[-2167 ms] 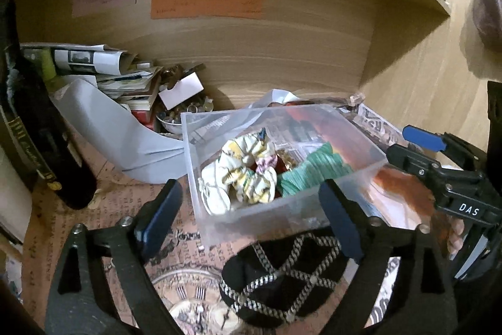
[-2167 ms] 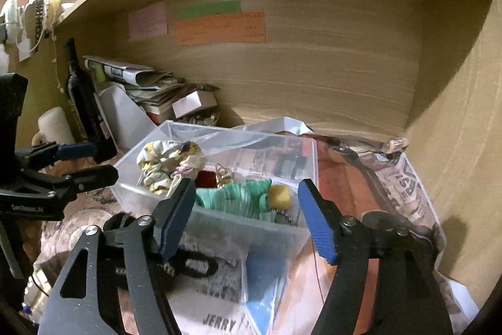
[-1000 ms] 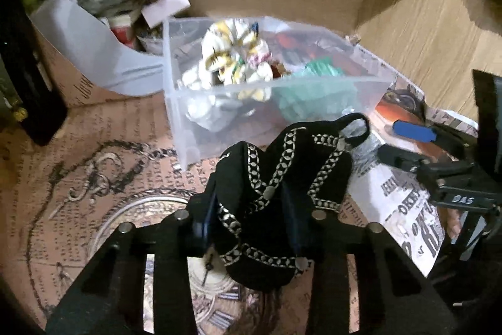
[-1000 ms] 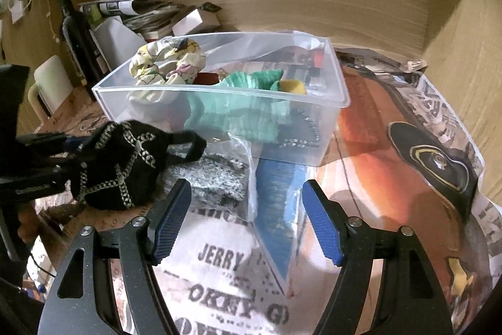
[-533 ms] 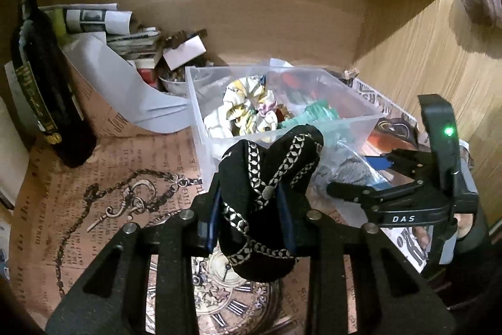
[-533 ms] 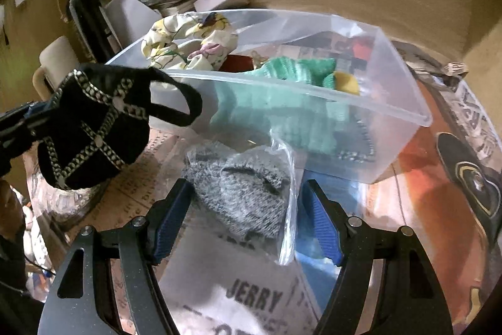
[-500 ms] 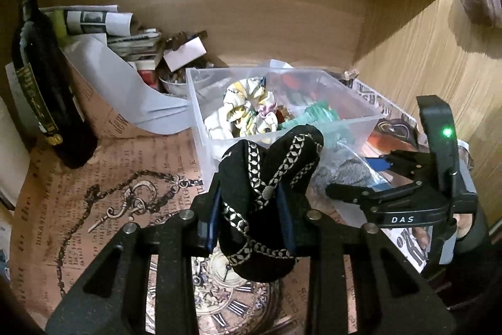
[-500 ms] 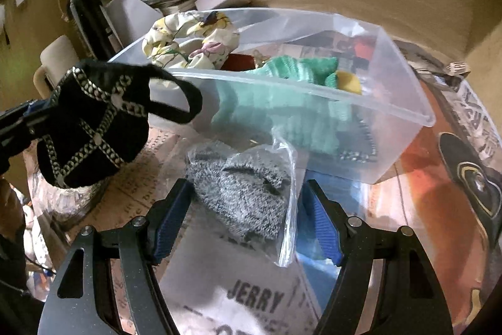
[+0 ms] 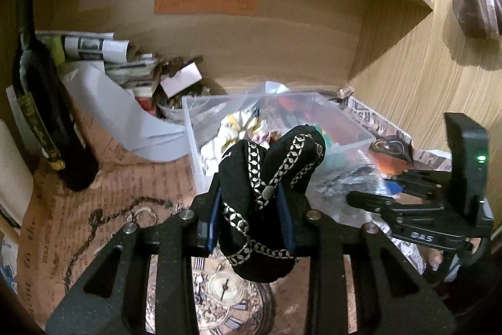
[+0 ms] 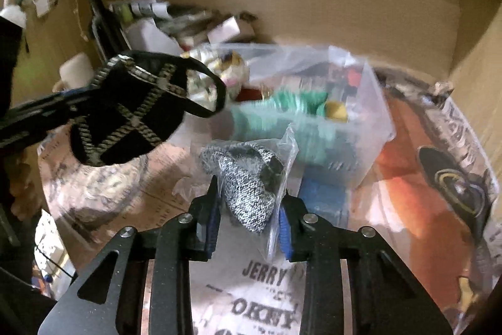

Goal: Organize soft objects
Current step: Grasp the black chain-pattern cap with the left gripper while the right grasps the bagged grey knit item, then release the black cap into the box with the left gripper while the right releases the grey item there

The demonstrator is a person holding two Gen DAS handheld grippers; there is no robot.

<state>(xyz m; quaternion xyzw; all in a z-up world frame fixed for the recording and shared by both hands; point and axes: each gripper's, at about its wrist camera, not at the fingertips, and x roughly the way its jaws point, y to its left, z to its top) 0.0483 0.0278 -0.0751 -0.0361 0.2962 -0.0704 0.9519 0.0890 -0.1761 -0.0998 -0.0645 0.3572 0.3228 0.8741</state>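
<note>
My left gripper (image 9: 251, 215) is shut on a black cloth pouch with a silver chain pattern (image 9: 266, 193) and holds it up in front of the clear plastic bin (image 9: 351, 127). The pouch also shows in the right wrist view (image 10: 131, 109), held at the left. My right gripper (image 10: 249, 218) is shut on a grey knit item in a clear plastic bag (image 10: 248, 178), just in front of the bin (image 10: 373, 121). The bin holds a floral scrunchie (image 10: 226, 68), a green knit piece (image 10: 291, 105) and a yellow item (image 10: 335, 110).
A dark wine bottle (image 9: 47, 121) stands at the left. Rolled newspapers and a paper stack (image 9: 119, 58) lie at the back left. The shelf's wooden back wall (image 9: 266, 36) and right wall (image 9: 423, 77) close the space. Printed newspaper (image 10: 266, 297) covers the floor.
My right gripper has closed on the bagged grey knit item, which it only straddled before. My left gripper has lifted the black pouch slightly higher toward the bin.
</note>
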